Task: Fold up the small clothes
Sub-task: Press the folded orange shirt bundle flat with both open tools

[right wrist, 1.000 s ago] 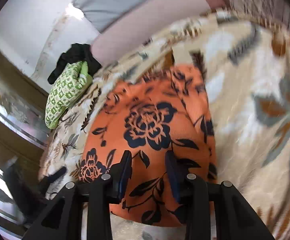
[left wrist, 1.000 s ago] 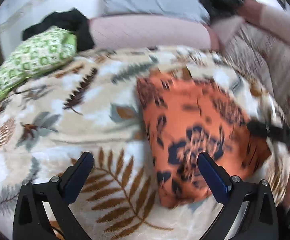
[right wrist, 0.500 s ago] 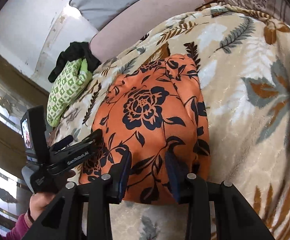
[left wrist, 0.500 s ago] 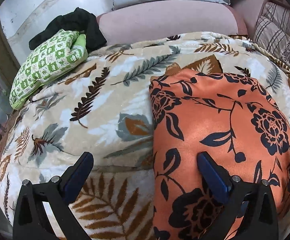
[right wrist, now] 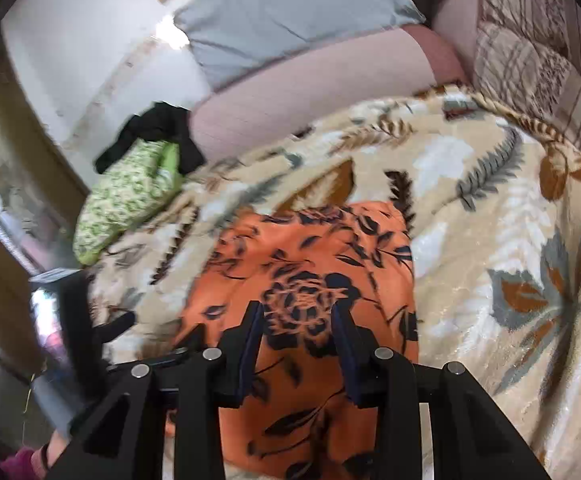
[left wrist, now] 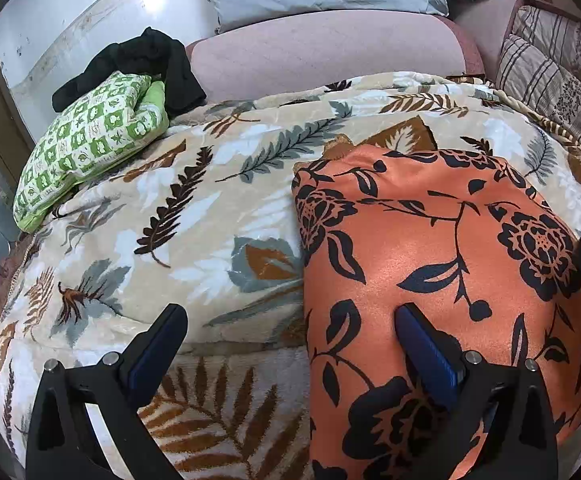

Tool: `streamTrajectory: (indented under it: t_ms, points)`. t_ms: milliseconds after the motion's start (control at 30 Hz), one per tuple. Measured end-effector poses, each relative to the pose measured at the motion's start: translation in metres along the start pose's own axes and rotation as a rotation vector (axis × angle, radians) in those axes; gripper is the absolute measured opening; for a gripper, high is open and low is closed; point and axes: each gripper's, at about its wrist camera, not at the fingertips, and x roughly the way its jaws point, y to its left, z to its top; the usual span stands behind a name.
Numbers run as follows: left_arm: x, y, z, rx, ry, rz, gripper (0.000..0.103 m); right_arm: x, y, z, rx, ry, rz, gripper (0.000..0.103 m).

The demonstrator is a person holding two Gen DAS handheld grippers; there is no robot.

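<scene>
Leaf-patterned blanket (left wrist: pixel 194 216) covers a bed, giving a broad soft surface for folding; an orange floral garment (left wrist: pixel 442 264) lies spread on it at about 3 o'clock in the left view, likely so its edges can be reached. At 10 o'clock a folded green-checked cloth (left wrist: pixel 90 136) sits well apart, seemingly set aside, with a black garment (left wrist: pixel 150 60) behind it. Left hand-held gripper (left wrist: pixel 290 336) hovers low, jaws wide and holding nothing, straddling the garment's left edge. Right hand-held gripper (right wrist: pixel 298 332) angles over the garment's near end, jaws partly parted; whether they pinch fabric I cannot tell.
</scene>
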Motion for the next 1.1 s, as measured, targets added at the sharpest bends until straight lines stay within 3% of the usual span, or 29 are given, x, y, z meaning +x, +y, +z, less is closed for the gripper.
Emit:
streamTrajectory:
  t_ms: [133, 600, 900, 1100]
  points:
    - [0.002, 0.001, 0.001, -0.006, 0.017, -0.015, 0.103, 0.035, -0.015, -0.007, 0.065, 0.146, -0.031, 0.039]
    - [0.004, 0.000, 0.001, -0.017, 0.033, 0.002, 0.103, 0.036, 0.002, -0.015, -0.058, 0.116, -0.105, 0.044]
    - [0.001, 0.000, -0.002, -0.020, 0.039, 0.005, 0.103, 0.036, 0.002, -0.016, -0.059, 0.114, -0.102, 0.045]
    - [-0.026, 0.012, -0.015, -0.023, 0.023, 0.018, 0.103, 0.025, 0.004, -0.015, -0.037, 0.090, -0.081, 0.050]
